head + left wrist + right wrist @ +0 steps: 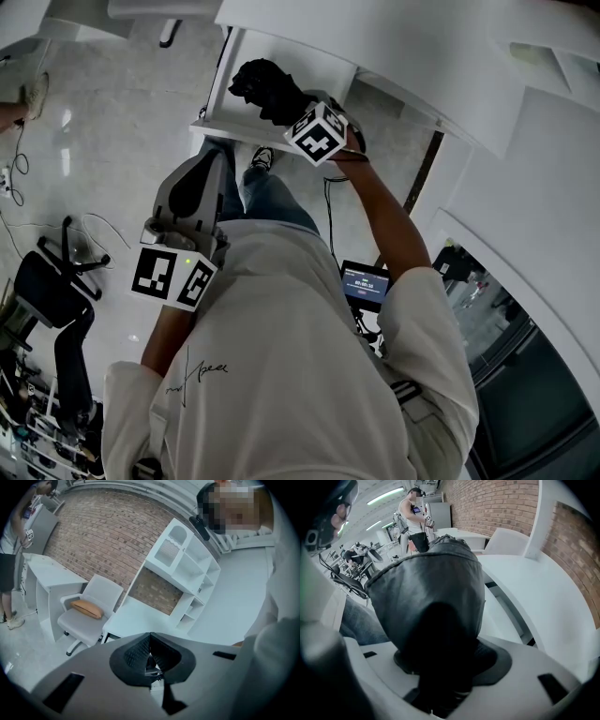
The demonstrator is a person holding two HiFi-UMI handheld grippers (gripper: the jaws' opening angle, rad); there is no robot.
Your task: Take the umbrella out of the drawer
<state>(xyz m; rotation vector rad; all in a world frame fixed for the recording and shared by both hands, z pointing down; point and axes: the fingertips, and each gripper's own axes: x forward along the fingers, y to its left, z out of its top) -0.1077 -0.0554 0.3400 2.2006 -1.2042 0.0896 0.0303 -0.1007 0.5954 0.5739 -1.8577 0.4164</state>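
Note:
My right gripper (pixel 289 105) is shut on a folded black umbrella (pixel 267 86), holding it up in front of the white desk (pixel 281 37). In the right gripper view the umbrella (pixel 431 583) in its dark sleeve fills the middle and hides most of the right gripper's (pixel 445 665) jaws, with the desk top (pixel 534 592) behind it. My left gripper (pixel 214 159) hangs lower at the left, beside the person's leg, away from the umbrella. The left gripper view shows the left gripper (pixel 150 649) shut, its pads (pixel 136 653) meeting with nothing between them. I cannot make out the drawer for certain.
A white office chair (pixel 93 597) with an orange cushion (pixel 86 608) stands by a desk (pixel 140 618) below a white shelf unit (pixel 187 569). A second person (pixel 9 550) stands at far left. A black chair (pixel 47 291) and cables lie on the floor.

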